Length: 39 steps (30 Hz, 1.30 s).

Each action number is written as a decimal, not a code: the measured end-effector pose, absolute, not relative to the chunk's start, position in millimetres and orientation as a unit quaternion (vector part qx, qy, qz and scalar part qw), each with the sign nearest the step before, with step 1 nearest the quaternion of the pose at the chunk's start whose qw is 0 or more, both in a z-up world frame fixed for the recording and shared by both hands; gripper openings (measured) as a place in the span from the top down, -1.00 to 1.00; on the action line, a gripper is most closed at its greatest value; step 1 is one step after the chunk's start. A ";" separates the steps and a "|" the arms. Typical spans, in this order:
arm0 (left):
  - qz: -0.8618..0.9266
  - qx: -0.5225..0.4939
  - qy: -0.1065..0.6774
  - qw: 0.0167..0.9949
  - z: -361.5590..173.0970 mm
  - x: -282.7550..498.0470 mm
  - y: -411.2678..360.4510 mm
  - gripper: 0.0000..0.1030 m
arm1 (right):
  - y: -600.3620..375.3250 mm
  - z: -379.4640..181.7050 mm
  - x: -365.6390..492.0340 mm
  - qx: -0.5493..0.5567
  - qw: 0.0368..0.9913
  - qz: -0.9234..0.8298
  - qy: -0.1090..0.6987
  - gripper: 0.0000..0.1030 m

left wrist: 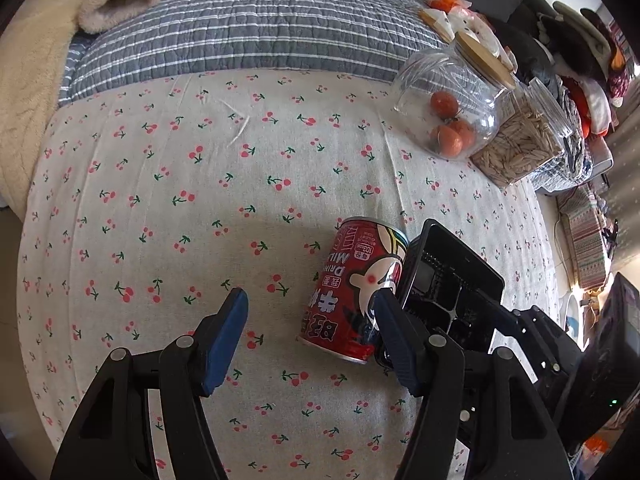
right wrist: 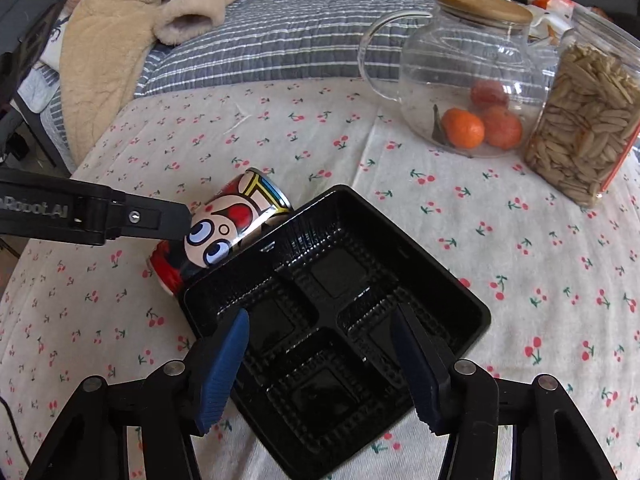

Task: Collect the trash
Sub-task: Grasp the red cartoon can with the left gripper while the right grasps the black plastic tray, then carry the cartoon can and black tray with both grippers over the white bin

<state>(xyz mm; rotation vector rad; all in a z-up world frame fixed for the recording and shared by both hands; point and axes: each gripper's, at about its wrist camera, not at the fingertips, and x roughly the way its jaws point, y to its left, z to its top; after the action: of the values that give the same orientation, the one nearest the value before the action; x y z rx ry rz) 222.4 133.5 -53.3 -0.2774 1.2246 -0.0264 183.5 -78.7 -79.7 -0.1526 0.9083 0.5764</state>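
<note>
The red milk can (left wrist: 356,290) lies on its side near the middle of the cherry-print tablecloth (left wrist: 192,200), pressed against the black tray (right wrist: 340,320); I'd guess the tray is there to receive it; the left gripper (left wrist: 310,330) gapes wide beside the can, one finger touching it; the right gripper (right wrist: 326,364) hangs wide over the tray's near rim, gripping nothing.

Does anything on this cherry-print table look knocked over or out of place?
Yes. The red drink can lies on its side against the empty black tray instead of standing. The glass jar of oranges and the seed container stand upright; nothing looks spilled.
</note>
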 end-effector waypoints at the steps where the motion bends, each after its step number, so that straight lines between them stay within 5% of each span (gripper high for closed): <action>1: -0.015 -0.132 0.571 0.810 -51.4 223.3 133.7 -0.32 | -75.6 -83.9 186.9 -0.075 0.855 0.270 0.436 -0.12; 3: -0.024 -0.129 0.567 0.813 -48.2 225.1 129.9 -0.32 | -73.1 -93.4 193.6 -0.078 0.852 0.260 0.447 0.16; 11: -0.041 -0.099 0.579 0.808 -56.7 233.6 108.5 -0.32 | -78.1 -89.6 196.0 -0.079 0.850 0.265 0.449 0.53; 20: -0.031 -0.069 0.601 0.796 -78.2 237.3 96.4 -0.32 | -104.3 -80.3 193.5 -0.089 0.858 0.239 0.447 0.55; 27: -0.008 -0.074 0.597 0.799 -86.2 237.8 80.6 -0.13 | -134.0 -68.4 185.9 -0.078 0.864 0.221 0.446 0.55; 39: -0.077 -0.089 0.566 0.816 -45.0 222.4 -17.6 -0.06 | -210.2 -34.5 163.4 -0.046 0.880 0.186 0.434 0.55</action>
<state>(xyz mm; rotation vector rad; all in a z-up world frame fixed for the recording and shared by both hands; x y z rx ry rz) 222.4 -17.6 -45.0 -0.1901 1.2069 -0.1652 163.4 -210.2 -34.5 -0.0957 0.9050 0.3870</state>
